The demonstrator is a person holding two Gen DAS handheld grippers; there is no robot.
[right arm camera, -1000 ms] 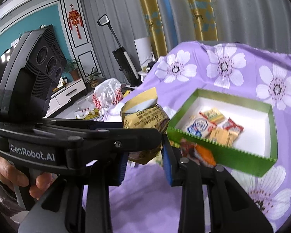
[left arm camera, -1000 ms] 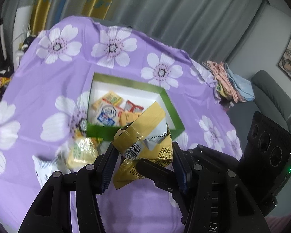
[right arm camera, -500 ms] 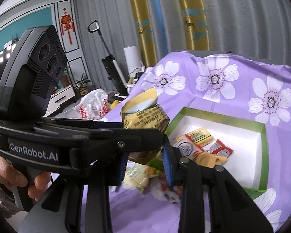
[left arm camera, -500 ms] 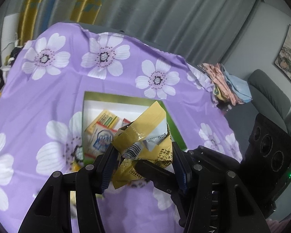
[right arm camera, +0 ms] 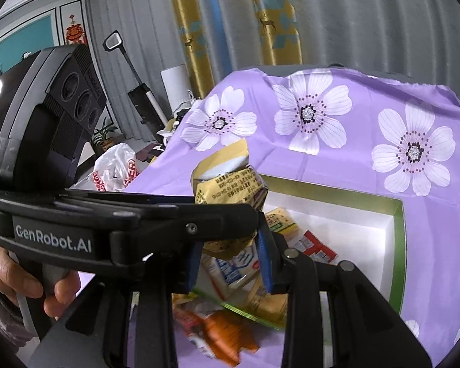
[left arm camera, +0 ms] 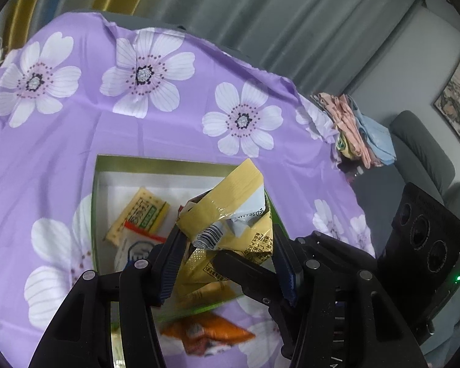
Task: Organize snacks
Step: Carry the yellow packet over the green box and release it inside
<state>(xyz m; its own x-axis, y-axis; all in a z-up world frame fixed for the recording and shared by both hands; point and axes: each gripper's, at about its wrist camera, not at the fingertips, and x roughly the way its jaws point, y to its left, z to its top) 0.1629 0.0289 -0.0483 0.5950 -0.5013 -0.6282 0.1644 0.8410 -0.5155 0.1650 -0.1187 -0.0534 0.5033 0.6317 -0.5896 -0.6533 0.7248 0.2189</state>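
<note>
Gripping yellow snack pkt (left arm camera: pixel 230 224): L hand-held gripper (left arm camera: pixel 227 263) + R hand-held gripper (right arm camera: pixel 230 263), over green box (right arm camera: pixel 397 245).

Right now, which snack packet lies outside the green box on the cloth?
The orange packet, on the purple cloth just before the green box. The other loose packets lie inside the box.

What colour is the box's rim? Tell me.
Green, with a white inside; the box shows best in the right wrist view.
</note>
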